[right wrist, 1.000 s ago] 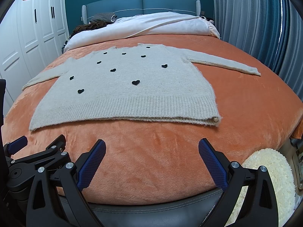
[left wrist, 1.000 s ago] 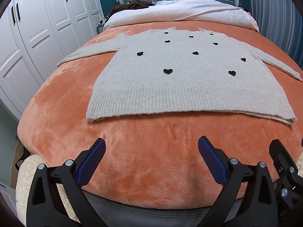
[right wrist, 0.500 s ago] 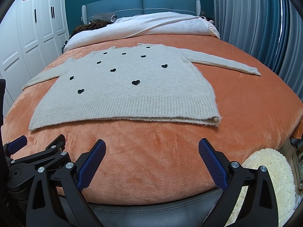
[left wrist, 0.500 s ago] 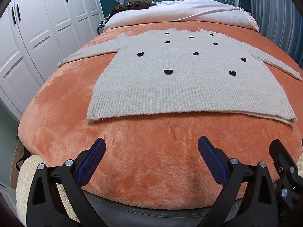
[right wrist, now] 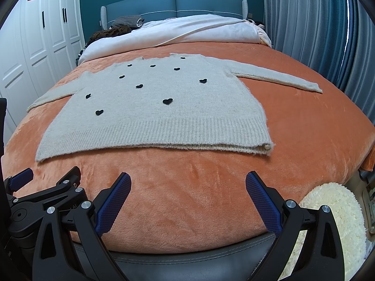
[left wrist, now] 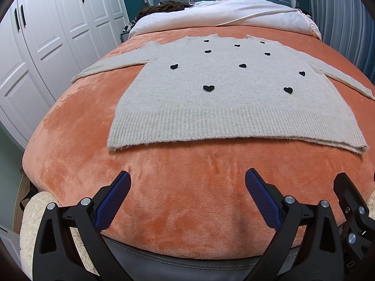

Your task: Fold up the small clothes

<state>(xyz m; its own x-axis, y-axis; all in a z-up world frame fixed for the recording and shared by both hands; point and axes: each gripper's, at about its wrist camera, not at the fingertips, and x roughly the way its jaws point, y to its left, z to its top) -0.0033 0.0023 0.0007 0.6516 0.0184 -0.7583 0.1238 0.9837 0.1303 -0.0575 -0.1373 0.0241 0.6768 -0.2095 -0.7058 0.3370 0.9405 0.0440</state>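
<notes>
A beige knit sweater (left wrist: 229, 98) with small black hearts lies flat, face up, on the orange bedspread (left wrist: 178, 178), both sleeves spread out; it also shows in the right wrist view (right wrist: 159, 114). Its ribbed hem faces me. My left gripper (left wrist: 187, 180) is open and empty, hovering over the bedspread short of the hem. My right gripper (right wrist: 187, 182) is open and empty, at the same distance from the hem. The left gripper's body shows at the lower left of the right wrist view (right wrist: 46, 196).
A white duvet (right wrist: 187, 32) and dark clothes (right wrist: 110, 34) lie at the head of the bed by the blue headboard. White wardrobes (left wrist: 46, 42) stand left, curtains (right wrist: 316, 23) right. Fluffy cream rugs (right wrist: 332, 222) lie on the floor by the bed's foot.
</notes>
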